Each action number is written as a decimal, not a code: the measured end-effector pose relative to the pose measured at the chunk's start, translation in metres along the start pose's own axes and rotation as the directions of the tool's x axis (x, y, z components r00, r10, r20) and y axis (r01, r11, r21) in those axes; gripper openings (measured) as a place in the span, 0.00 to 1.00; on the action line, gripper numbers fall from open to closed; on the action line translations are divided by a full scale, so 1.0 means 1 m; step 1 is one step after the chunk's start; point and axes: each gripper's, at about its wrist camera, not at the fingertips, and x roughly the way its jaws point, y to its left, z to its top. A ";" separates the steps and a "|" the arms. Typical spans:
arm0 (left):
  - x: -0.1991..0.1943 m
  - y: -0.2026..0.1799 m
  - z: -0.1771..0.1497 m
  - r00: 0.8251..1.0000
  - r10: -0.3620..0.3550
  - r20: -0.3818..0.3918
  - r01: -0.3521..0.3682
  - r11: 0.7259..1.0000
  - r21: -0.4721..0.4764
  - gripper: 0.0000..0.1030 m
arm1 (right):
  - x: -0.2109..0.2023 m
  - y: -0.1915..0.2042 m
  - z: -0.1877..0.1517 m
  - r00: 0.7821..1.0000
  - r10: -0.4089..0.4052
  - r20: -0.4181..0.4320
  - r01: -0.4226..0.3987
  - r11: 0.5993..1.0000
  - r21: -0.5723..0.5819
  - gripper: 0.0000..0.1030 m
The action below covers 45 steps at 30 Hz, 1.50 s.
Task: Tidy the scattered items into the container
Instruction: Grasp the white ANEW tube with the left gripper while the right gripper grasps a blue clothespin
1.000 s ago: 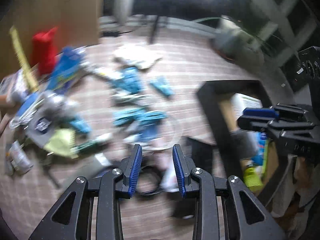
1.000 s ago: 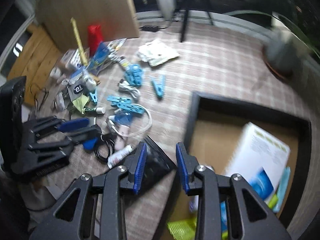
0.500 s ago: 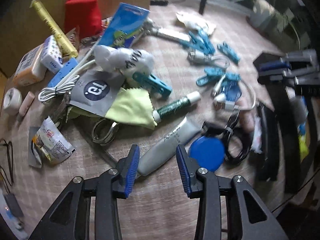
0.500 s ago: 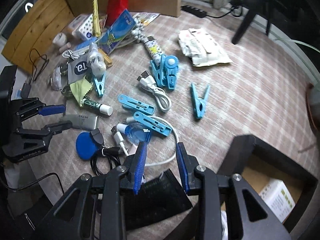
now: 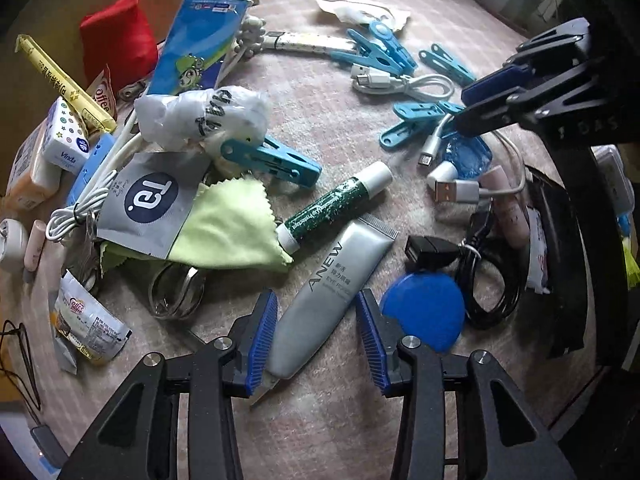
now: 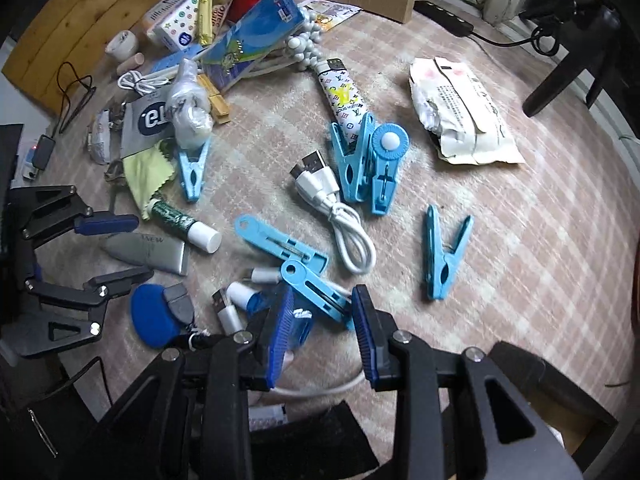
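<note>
The left gripper [image 5: 316, 336] hangs over the rug [image 5: 340, 420], its jaws opening around the silver tube [image 5: 328, 300] without pressing it. The right gripper [image 6: 322, 334] stands apart astride a blue clip [image 6: 316, 286]. Farther off, more clips [image 6: 444, 256] lie scattered mid-rug.

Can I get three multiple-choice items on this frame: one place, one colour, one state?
1. What lies between the left claw's fingers?
A. grey tube
B. red pouch
C. white cable

2. What colour is the cloth beside the green stick?
A. orange
B. pale green
C. black

3. How are the left claw's jaws?
A. clamped on a peg
B. opening, not pressing the tube
C. out of view

Key: 1 A, the grey tube runs up through the gap between the blue pads. 2 B, the cloth with its zigzag edge is pale green, beside the green stick. 3 B, a gap shows on the tube's right side.
</note>
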 end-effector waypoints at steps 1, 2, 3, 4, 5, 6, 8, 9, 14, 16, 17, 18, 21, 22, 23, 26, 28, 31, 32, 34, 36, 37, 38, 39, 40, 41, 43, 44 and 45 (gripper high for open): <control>0.000 0.000 0.000 1.000 0.001 0.000 -0.001 1.000 -0.001 0.39 | 0.002 0.000 0.001 1.000 -0.001 -0.004 0.001 1.000 0.002 0.30; 0.000 0.000 0.001 1.000 0.002 0.000 -0.002 1.000 -0.003 0.38 | 0.003 0.000 0.002 1.000 -0.003 -0.007 0.003 1.000 0.005 0.30; 0.000 -0.001 0.001 1.000 0.002 0.003 -0.002 1.000 -0.007 0.38 | 0.004 -0.001 0.003 1.000 -0.003 -0.010 0.003 1.000 0.012 0.28; 0.000 -0.001 0.002 1.000 0.002 0.004 -0.002 1.000 -0.009 0.38 | 0.005 -0.001 0.004 1.000 0.000 -0.012 0.000 1.000 0.016 0.27; 0.000 -0.002 0.002 1.000 0.003 0.006 -0.002 1.000 -0.011 0.38 | 0.005 -0.001 0.004 1.000 0.005 -0.014 -0.004 1.000 0.021 0.24; 0.000 -0.002 0.002 1.000 0.001 0.007 -0.001 1.000 -0.015 0.37 | 0.005 -0.002 0.004 1.000 0.014 -0.019 -0.014 1.000 0.027 0.21; 0.000 -0.004 0.004 1.000 -0.007 0.009 0.007 1.000 -0.018 0.34 | 0.004 -0.001 0.003 1.000 0.020 -0.024 -0.019 0.999 0.030 0.18; 0.000 -0.004 0.003 1.000 -0.010 0.010 0.011 1.000 -0.021 0.32 | 0.003 -0.001 0.001 0.999 0.021 -0.027 -0.020 0.999 0.035 0.17; -0.002 -0.001 0.001 1.000 -0.028 0.014 0.028 0.998 -0.050 0.28 | -0.002 -0.007 -0.002 0.998 0.055 -0.019 -0.053 0.995 0.086 0.14; -0.002 0.000 -0.008 0.999 -0.030 0.016 0.031 0.998 -0.053 0.27 | -0.005 -0.013 -0.004 0.996 0.088 -0.011 -0.086 0.989 0.118 0.14; -0.003 0.001 -0.009 0.999 -0.033 0.017 0.034 0.998 -0.058 0.26 | -0.007 -0.016 -0.004 0.995 0.102 -0.007 -0.101 0.986 0.131 0.14; -0.003 0.002 -0.011 0.999 -0.038 0.019 0.039 0.997 -0.066 0.26 | -0.009 -0.019 -0.005 0.993 0.120 -0.004 -0.119 0.982 0.148 0.14; -0.005 0.005 -0.015 0.999 -0.040 0.028 0.043 0.995 -0.093 0.23 | -0.018 -0.028 -0.011 0.990 0.137 0.018 -0.138 0.973 0.183 0.14; -0.005 0.005 -0.016 0.998 -0.046 0.032 0.049 0.994 -0.101 0.23 | -0.021 -0.030 -0.012 0.990 0.139 0.025 -0.141 0.972 0.186 0.14; -0.005 0.006 -0.017 0.998 -0.051 0.035 0.054 0.993 -0.108 0.23 | -0.024 -0.031 -0.013 0.990 0.139 0.029 -0.142 0.971 0.191 0.14; -0.005 0.006 -0.017 0.998 -0.045 0.042 0.050 0.991 -0.121 0.23 | -0.029 -0.036 -0.020 0.991 0.133 0.034 -0.137 0.969 0.204 0.14; -0.005 0.001 -0.014 0.999 -0.021 0.043 0.026 0.994 -0.104 0.23 | -0.029 -0.042 -0.031 0.992 0.124 0.037 -0.129 0.968 0.213 0.14; -0.005 -0.006 -0.015 0.999 -0.005 0.049 0.009 0.996 -0.087 0.21 | -0.033 -0.043 -0.044 0.992 0.120 0.046 -0.128 0.966 0.226 0.14; -0.006 -0.006 -0.018 0.999 -0.011 0.052 0.015 0.995 -0.094 0.21 | -0.037 -0.047 -0.052 0.991 0.121 0.049 -0.129 0.965 0.227 0.14; -0.009 -0.007 -0.025 0.998 -0.026 0.062 0.032 0.994 -0.108 0.20 | -0.042 -0.049 -0.057 0.992 0.113 0.056 -0.123 0.965 0.231 0.14; -0.012 -0.008 -0.034 0.997 -0.031 0.069 0.039 0.992 -0.116 0.16 | -0.041 -0.046 -0.057 0.992 0.113 0.063 -0.125 0.963 0.238 0.14; -0.015 -0.007 -0.037 0.997 -0.036 0.075 0.045 0.991 -0.123 0.13 | -0.036 -0.041 -0.051 0.991 0.113 0.066 -0.126 0.962 0.242 0.14; -0.020 -0.006 -0.043 0.996 -0.047 0.082 0.058 0.989 -0.137 0.08 | -0.037 -0.041 -0.054 0.991 0.114 0.070 -0.128 0.960 0.248 0.14; -0.024 -0.007 -0.049 0.996 -0.048 0.081 0.059 0.988 -0.145 0.06 | -0.036 -0.039 -0.052 0.991 0.115 0.073 -0.130 0.960 0.250 0.14; -0.018 0.003 -0.048 0.996 -0.042 0.081 0.054 0.988 -0.146 0.06 | -0.038 -0.039 -0.055 0.990 0.115 0.077 -0.130 0.959 0.252 0.14; -0.016 0.003 -0.051 0.997 -0.028 0.074 0.039 0.988 -0.148 0.06 | -0.037 -0.039 -0.056 0.991 0.113 0.076 -0.129 0.959 0.252 0.14; -0.008 0.006 -0.050 0.998 -0.041 0.055 0.049 0.988 -0.150 0.07 | -0.037 -0.039 -0.058 0.992 0.104 0.072 -0.119 0.960 0.254 0.14; -0.003 0.005 -0.051 0.999 -0.038 0.034 0.042 0.988 -0.150 0.08 | -0.036 -0.038 -0.058 0.992 0.101 0.071 -0.116 0.960 0.256 0.14; -0.004 0.003 -0.050 0.998 -0.030 0.052 0.037 0.989 -0.141 0.07 | -0.037 -0.038 -0.059 0.992 0.102 0.074 -0.118 0.959 0.259 0.14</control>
